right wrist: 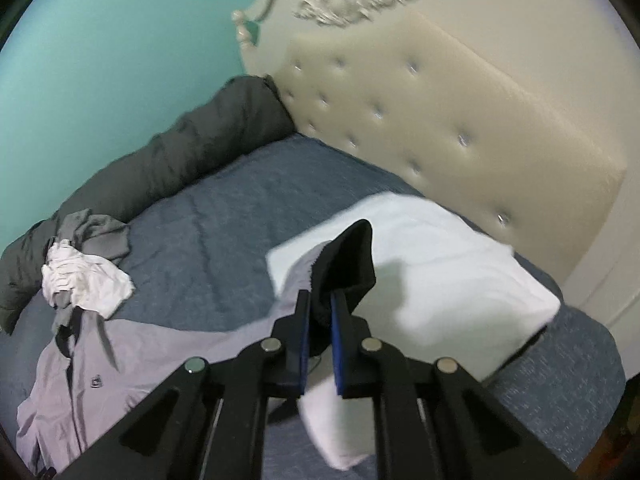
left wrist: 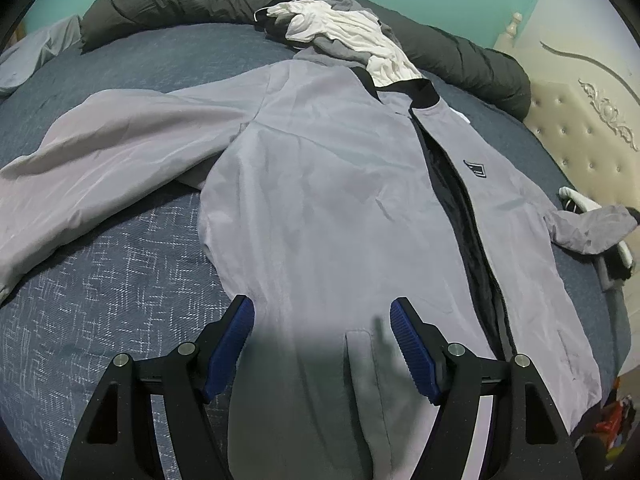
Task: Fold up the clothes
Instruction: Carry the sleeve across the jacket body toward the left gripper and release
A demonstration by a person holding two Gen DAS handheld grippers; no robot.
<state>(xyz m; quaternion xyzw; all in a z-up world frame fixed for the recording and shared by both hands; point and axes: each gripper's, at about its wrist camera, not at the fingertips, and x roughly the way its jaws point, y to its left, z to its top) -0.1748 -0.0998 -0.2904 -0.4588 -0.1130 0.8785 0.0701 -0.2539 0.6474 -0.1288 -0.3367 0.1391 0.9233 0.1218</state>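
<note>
A light grey zip jacket [left wrist: 320,184] lies front-up and spread out on the blue bedspread [left wrist: 100,280], its zipper partly undone and one sleeve stretched to the left. My left gripper [left wrist: 322,312] hovers open over the jacket's hem, with nothing between its blue pads. In the right wrist view, my right gripper [right wrist: 320,296] is shut on the black cuff [right wrist: 352,256] of the jacket's other sleeve and holds it lifted above the bed. The rest of the jacket [right wrist: 120,360] trails down to the left. That raised sleeve [left wrist: 588,228] also shows at the far right of the left wrist view.
A heap of white and grey clothes [left wrist: 348,36] [right wrist: 84,280] lies past the jacket's collar. A dark rolled duvet [left wrist: 180,0] [right wrist: 160,168] runs along the teal wall. A white pillow [right wrist: 440,256] rests by the cream tufted headboard [right wrist: 440,100].
</note>
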